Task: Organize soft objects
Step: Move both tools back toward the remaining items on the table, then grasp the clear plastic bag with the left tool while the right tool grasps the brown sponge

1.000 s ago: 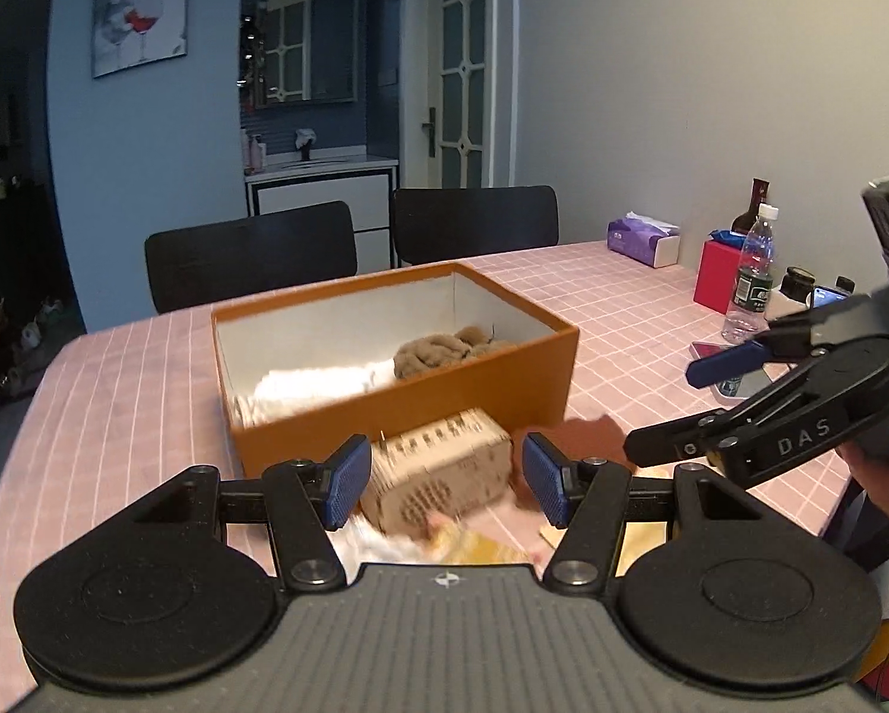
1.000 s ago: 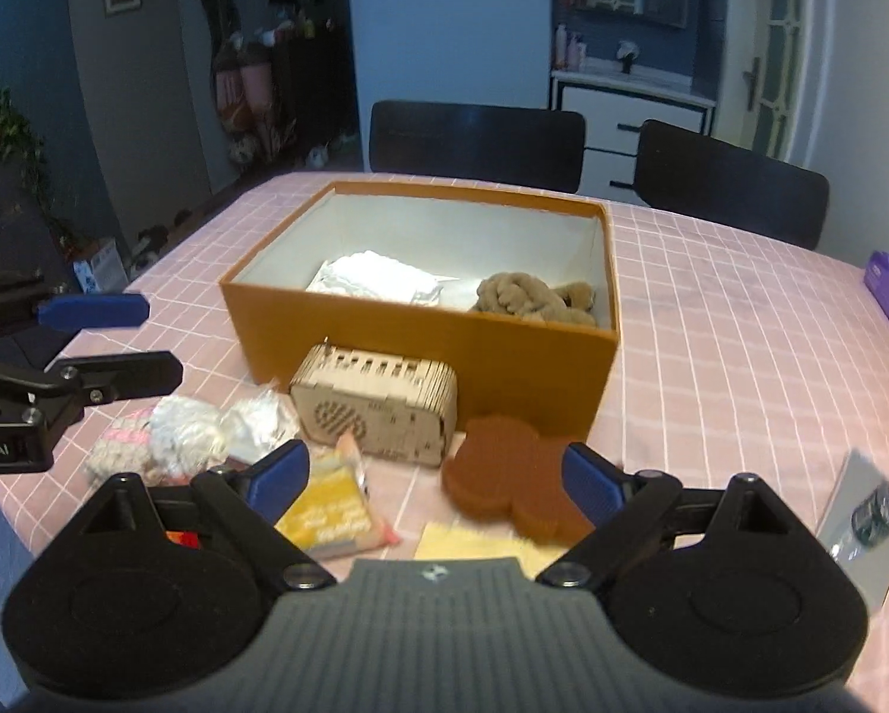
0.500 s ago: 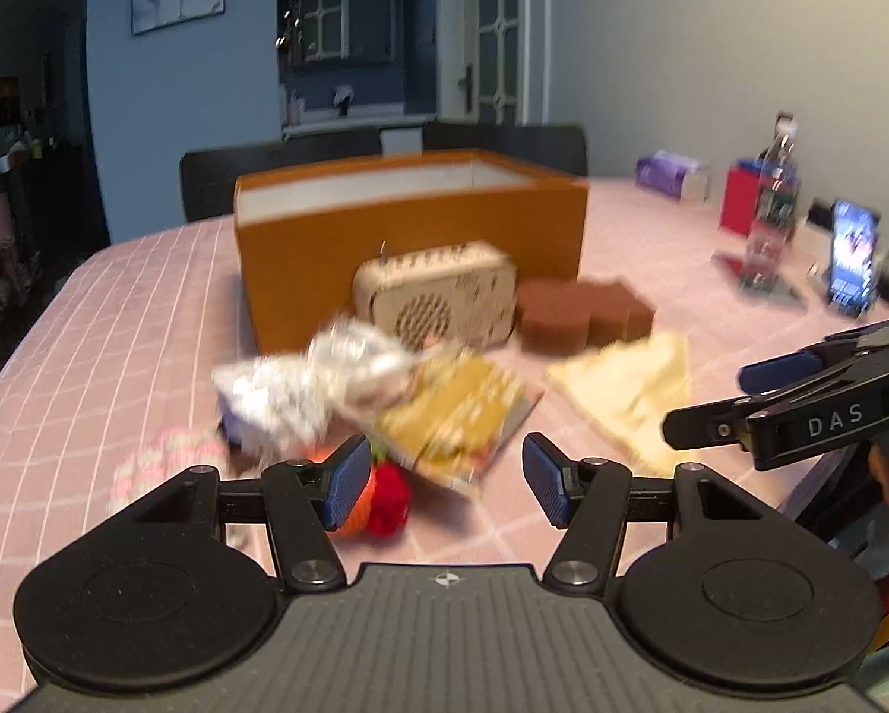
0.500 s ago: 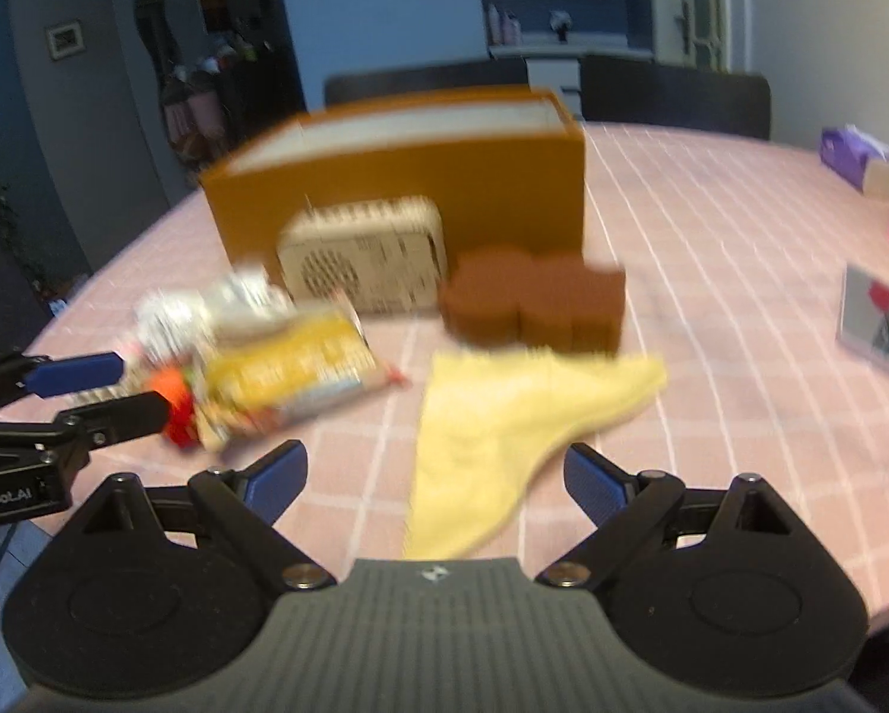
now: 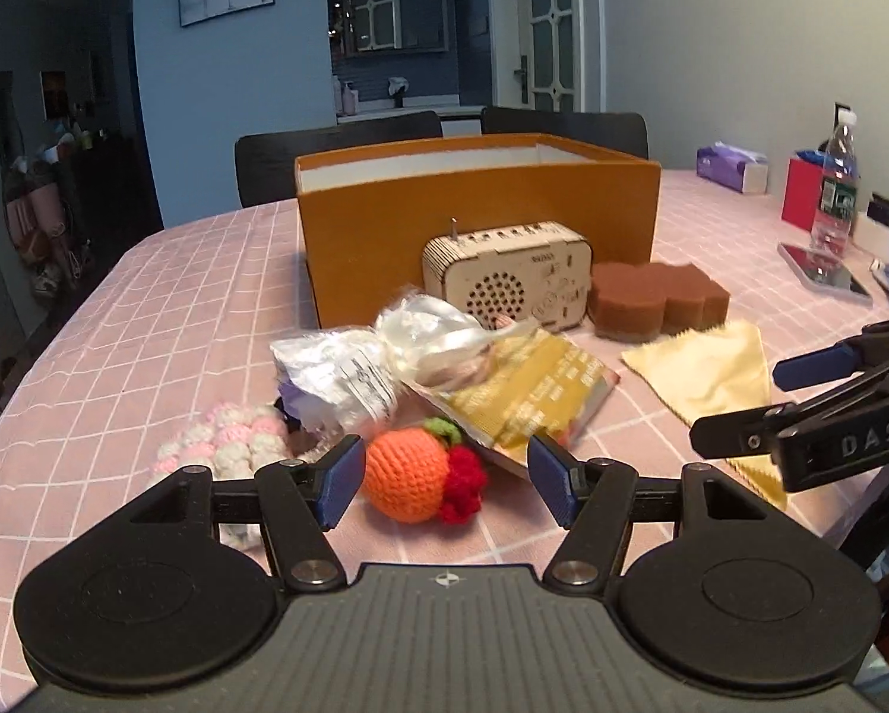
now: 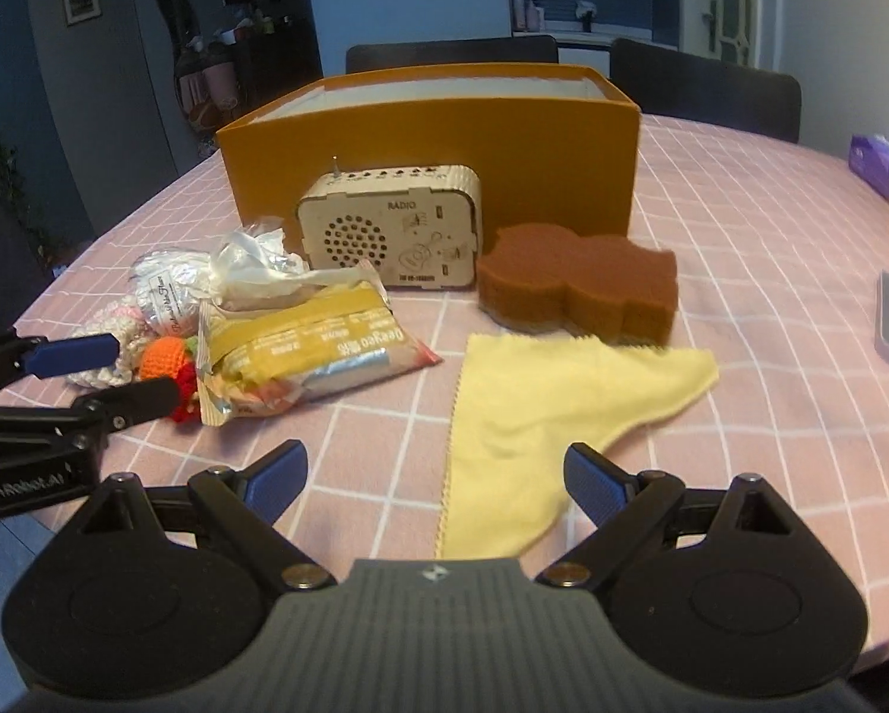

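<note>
Nearest, the left gripper point(image 5: 444, 478) is spread wide and empty, low over the bench point(image 5: 147, 321), with a crocheted orange fruit point(image 5: 407, 478) lying between its fingers, touching neither. The right gripper point(image 6: 435, 478) is likewise wide apart and holds nothing, hovering at the near tip of a yellow cloth point(image 6: 554, 404).

Left of the fruit lies a pink-and-white crocheted piece point(image 5: 224, 437). Just beyond are a crinkled clear plastic bag point(image 5: 361, 365) and a yellow snack packet point(image 6: 307, 350) leaning on each other.

Farther off, a brown sponge point(image 6: 581, 291) lies just past the cloth, beside a wooden radio point(image 6: 391, 232). Behind both stands the orange box point(image 6: 432, 136), open-topped; its contents are hidden from this low angle.
</note>
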The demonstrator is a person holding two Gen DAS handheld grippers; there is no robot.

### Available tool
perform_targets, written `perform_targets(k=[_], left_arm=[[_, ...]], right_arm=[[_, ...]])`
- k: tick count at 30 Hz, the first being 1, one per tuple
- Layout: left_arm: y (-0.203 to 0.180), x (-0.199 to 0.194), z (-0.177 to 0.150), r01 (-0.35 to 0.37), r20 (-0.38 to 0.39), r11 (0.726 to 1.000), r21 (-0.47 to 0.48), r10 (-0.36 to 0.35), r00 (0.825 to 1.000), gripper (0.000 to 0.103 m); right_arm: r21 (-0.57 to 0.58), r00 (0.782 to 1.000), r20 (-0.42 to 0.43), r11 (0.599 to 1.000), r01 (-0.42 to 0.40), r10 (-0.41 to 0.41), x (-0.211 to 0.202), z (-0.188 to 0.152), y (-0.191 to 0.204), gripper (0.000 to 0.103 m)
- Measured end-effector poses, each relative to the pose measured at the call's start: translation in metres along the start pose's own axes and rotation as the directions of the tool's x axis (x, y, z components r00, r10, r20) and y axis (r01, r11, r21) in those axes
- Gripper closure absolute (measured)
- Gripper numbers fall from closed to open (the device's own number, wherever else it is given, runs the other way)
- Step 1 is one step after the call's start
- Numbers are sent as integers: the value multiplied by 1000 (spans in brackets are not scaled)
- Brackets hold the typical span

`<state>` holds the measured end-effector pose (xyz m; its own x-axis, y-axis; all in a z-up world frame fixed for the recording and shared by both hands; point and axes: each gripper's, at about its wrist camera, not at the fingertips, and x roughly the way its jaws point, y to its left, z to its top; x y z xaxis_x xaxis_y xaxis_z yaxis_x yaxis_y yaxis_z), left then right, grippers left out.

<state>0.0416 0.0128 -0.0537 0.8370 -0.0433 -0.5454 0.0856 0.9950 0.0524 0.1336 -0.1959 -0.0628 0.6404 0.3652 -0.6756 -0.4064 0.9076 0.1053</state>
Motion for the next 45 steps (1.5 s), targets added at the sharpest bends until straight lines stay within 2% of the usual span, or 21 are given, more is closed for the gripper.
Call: perform_targets(k=[4, 8, 12, 18, 21, 23, 30, 34, 39, 43, 45], left_arm=[[7, 3, 7, -35, 16, 999, 25, 35, 999, 29], [6, 10, 25, -59, 24, 983, 173, 56, 998, 29], [5, 27, 46, -28, -48, 948, 317, 45, 998, 29], [2, 54, 68, 45, -157, 922, 384, 17, 987, 29], [3, 69, 73, 49, -197, 918, 393, 32, 980, 29], [4, 79, 75, 57, -224, 920, 388, 34, 974, 29], [8, 99, 76, 64, -284, 926, 372, 48, 958, 29], [8, 103, 76, 68, -296, 927, 370, 48, 954, 29], [10, 104, 77, 78, -305, 931, 356, 37, 952, 30], [13, 106, 79, 89, -316, 936, 339, 24, 948, 32], [12, 108, 79, 91, -320, 937, 338, 23, 947, 32]], right_arm=[[3, 1000, -7, 1000, 22, -22, 9, 9, -4, 11], [-14, 998, -13, 998, 60, -60, 18, 21, -11, 11], [-41, 995, 15, 994, 99, -99, 24, 40, -21, 11], [-65, 990, 15, 988, 138, -138, 45, 59, -38, 11], [-58, 987, 6, 985, 160, -160, 57, 63, -46, 11], [-28, 986, -6, 986, 167, -167, 65, 65, -51, 2], [21, 976, -41, 976, 216, -215, 93, 63, -55, 3], [87, 979, -50, 975, 203, -199, 101, 61, -62, 2], [38, 989, -41, 989, 145, -143, 87, 54, -67, 3], [-22, 996, 7, 995, 93, -93, 71, 47, -78, 3], [-54, 993, 12, 992, 118, -118, 71, 47, -84, 10]])
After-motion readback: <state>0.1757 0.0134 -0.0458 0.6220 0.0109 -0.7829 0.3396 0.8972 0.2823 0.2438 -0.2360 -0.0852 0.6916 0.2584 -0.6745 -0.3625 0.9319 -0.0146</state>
